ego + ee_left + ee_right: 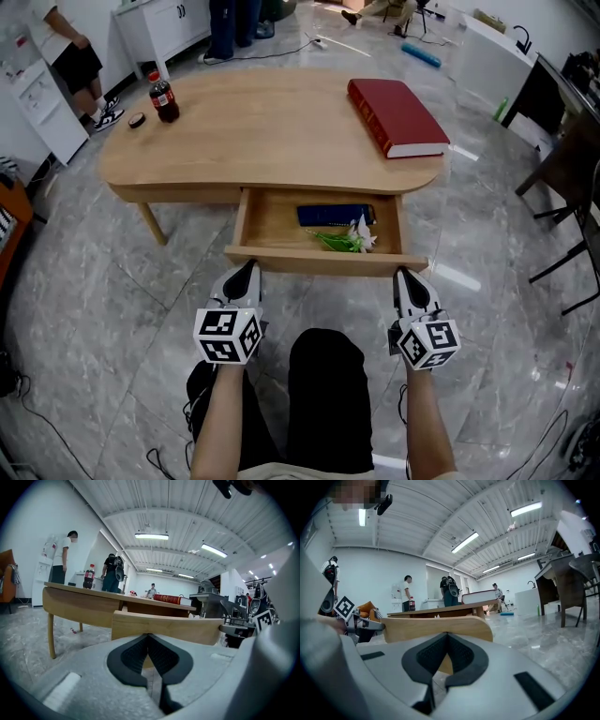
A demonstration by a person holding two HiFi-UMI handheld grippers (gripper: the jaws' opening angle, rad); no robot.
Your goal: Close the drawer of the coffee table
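Observation:
The wooden coffee table (262, 131) has its drawer (323, 255) pulled open toward me. Inside lie a dark blue flat item (335, 215) and a small bunch of white flowers (349, 239). My left gripper (248, 269) is shut, its tip right at the left end of the drawer front (164, 626). My right gripper (405, 275) is shut too, its tip at the right end of that panel (436, 627). In both gripper views the dark pads meet with nothing between them, close before the wood. Whether the tips touch the wood is unclear.
On the tabletop lie a red book (397, 114), a cola bottle (164, 97) and a small black cap (137, 119). A dark chair (562, 178) stands at the right, white cabinets (159, 26) at the back. People stand at the far left. My knees (323, 394) are between the grippers.

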